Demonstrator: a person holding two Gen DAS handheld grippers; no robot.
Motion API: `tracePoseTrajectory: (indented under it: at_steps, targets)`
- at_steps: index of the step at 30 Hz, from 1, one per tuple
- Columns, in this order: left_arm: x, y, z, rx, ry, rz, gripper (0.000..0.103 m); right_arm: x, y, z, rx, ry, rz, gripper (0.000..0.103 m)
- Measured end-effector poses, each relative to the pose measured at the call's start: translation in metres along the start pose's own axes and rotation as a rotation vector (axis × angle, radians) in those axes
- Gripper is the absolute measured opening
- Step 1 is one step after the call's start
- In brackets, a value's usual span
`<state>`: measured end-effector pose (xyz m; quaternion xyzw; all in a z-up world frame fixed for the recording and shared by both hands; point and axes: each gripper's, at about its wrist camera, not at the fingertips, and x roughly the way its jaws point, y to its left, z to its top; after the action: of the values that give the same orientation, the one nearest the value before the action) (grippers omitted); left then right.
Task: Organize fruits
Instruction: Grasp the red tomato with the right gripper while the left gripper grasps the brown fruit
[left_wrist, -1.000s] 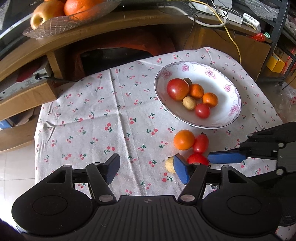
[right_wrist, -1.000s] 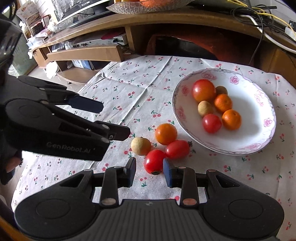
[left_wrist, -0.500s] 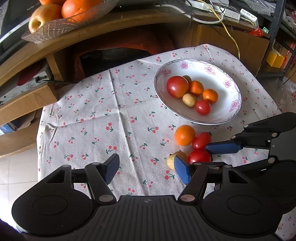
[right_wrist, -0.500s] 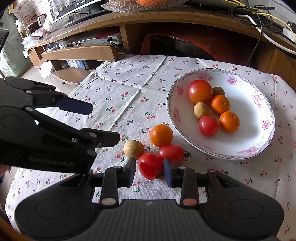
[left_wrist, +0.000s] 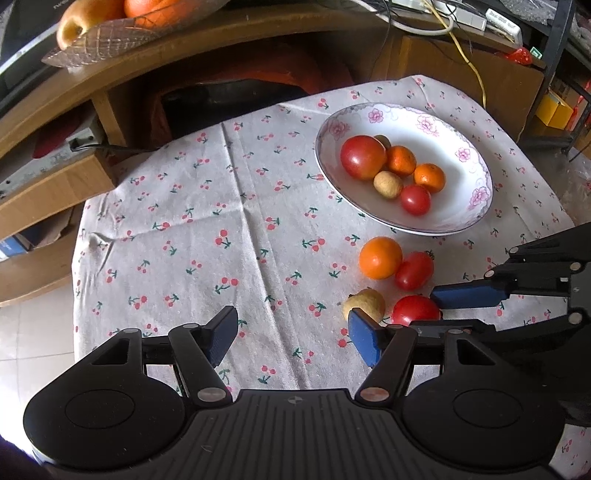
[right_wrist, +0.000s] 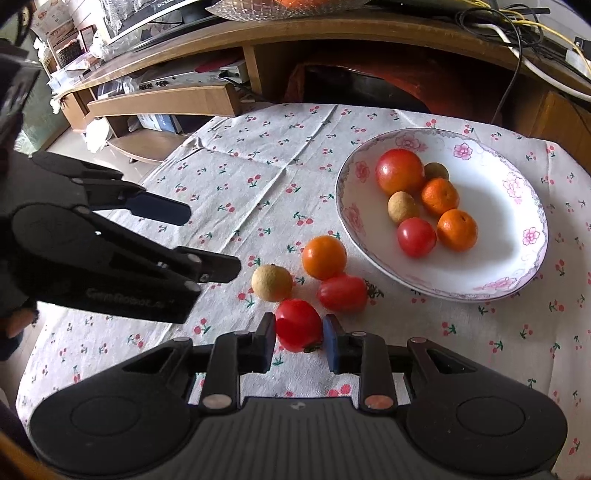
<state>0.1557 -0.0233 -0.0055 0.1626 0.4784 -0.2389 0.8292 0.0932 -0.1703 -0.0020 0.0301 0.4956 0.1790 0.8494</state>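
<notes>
Right gripper (right_wrist: 299, 338) has closed in on the round red tomato (right_wrist: 298, 324).
Glossy and smooth, it sits between narrow jaws, contact unclear; left gripper (left_wrist: 291, 332) jaws wide.

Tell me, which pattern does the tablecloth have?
The tablecloth is white with small red cherries on green stems; the left wrist view shows it best.

Two near wrist views downward, sharing the bowl (left_wrist: 480, 206).
</notes>
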Motion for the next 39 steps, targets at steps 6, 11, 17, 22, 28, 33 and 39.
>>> tracePoseTrajectory:
  at_steps: [6, 11, 17, 22, 28, 33, 39]
  targets:
    - [0.006, -0.014, 0.001, 0.046, 0.004, -0.038, 0.073, -0.011, -0.001, -0.005, -0.001, 0.002, -0.004, 0.027]
    - [0.02, -0.025, 0.001, 0.077, 0.031, -0.037, 0.073, -0.021, -0.01, -0.013, 0.011, 0.004, -0.021, 0.027]
    - [0.032, -0.038, 0.006, 0.099, 0.034, -0.04, 0.064, -0.027, -0.016, -0.019, 0.018, -0.004, -0.01, 0.027]
    - [0.035, -0.042, 0.01, 0.1, 0.028, -0.049, 0.061, -0.029, -0.019, -0.021, 0.019, -0.001, 0.001, 0.027]
    - [0.028, -0.043, 0.005, 0.089, 0.032, -0.073, 0.042, -0.027, -0.016, -0.022, -0.003, 0.02, 0.018, 0.029]
    - [0.024, -0.044, 0.002, 0.093, 0.04, -0.067, 0.037, -0.027, -0.012, -0.022, -0.021, 0.021, 0.041, 0.031]
    - [0.016, -0.041, -0.005, 0.089, 0.051, -0.053, 0.037, -0.023, -0.004, -0.019, -0.05, 0.027, 0.079, 0.037]
